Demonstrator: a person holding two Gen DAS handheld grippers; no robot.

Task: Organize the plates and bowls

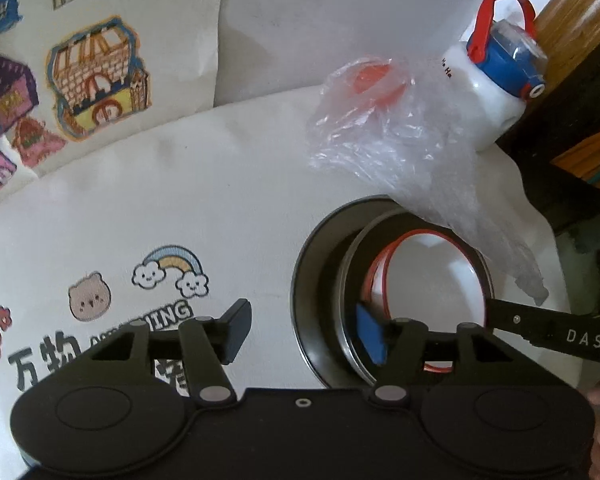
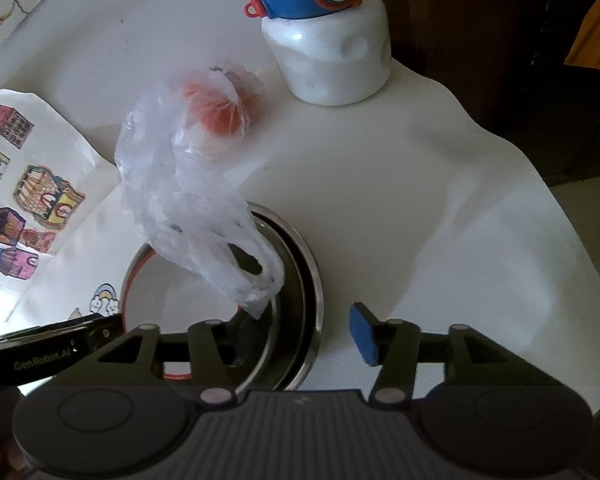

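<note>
Both your hand-held grippers sit wide apart at the nested dishes on the white counter (image 1: 240, 184).

Left wrist view: your left hand-held gripper (image 1: 304, 330) straddles the outer steel plate's (image 1: 306, 280) rim, around a red-rimmed white bowl (image 1: 432, 276). Right wrist view: your right hand-held gripper (image 2: 300, 336) straddles the rim too, under a crumpled clear plastic bag (image 2: 188, 200).

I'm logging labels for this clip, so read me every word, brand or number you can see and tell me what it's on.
"DAS": on the right gripper's black arm, seen in the left wrist view.
"GenRobot.AI": on the left gripper's black arm, seen in the right wrist view.
"万物" and partly hidden "...ING": printed on the white tablecloth under the rainbow sticker.
Small dark print on the white bottle: too small to read.
</note>
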